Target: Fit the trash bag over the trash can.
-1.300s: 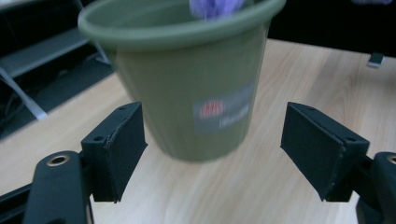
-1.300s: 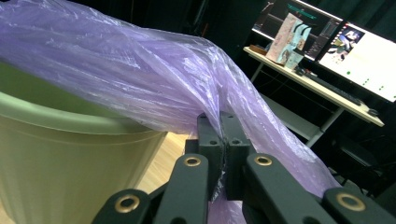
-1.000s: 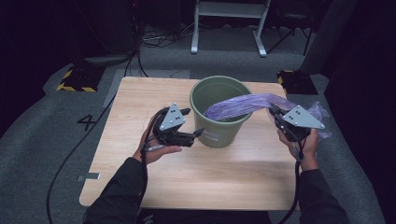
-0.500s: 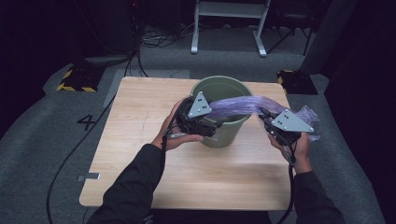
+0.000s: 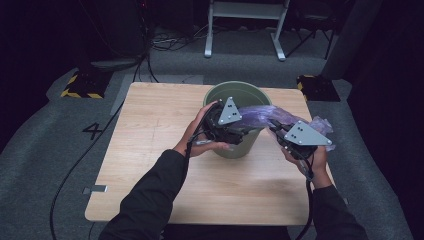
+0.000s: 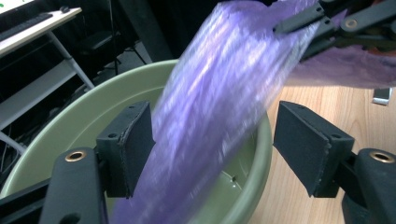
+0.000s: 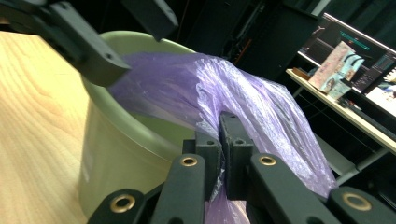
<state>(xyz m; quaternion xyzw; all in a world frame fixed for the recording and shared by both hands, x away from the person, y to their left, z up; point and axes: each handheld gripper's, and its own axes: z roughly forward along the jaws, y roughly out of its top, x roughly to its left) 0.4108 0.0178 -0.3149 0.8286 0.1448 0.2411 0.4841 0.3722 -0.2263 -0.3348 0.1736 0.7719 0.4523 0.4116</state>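
Observation:
A green bucket (image 5: 239,148) stands on the wooden table (image 5: 150,130). A purple plastic bag (image 5: 262,113) runs from inside the bucket out over its right rim. My right gripper (image 5: 275,126) is shut on the bag just outside the rim, and the right gripper view shows its pads (image 7: 219,126) pinching the film (image 7: 261,102) beside the bucket (image 7: 112,149). My left gripper (image 5: 246,131) is at the bucket's near rim. Its jaws (image 6: 212,140) straddle the bag (image 6: 219,98) above the bucket (image 6: 88,112). They have just been closing, with a gap still at one pad.
A white metal stand (image 5: 245,25) is on the floor behind the table. A yellow-and-black striped block (image 5: 80,85) sits at the back left and a dark block (image 5: 315,86) at the back right. Cables (image 5: 65,175) trail over the grey floor on the left.
My left gripper moved right, from the bucket's left side to its near rim, until it straddled the bag. My right hand shifted slightly toward me, still gripping the bag.

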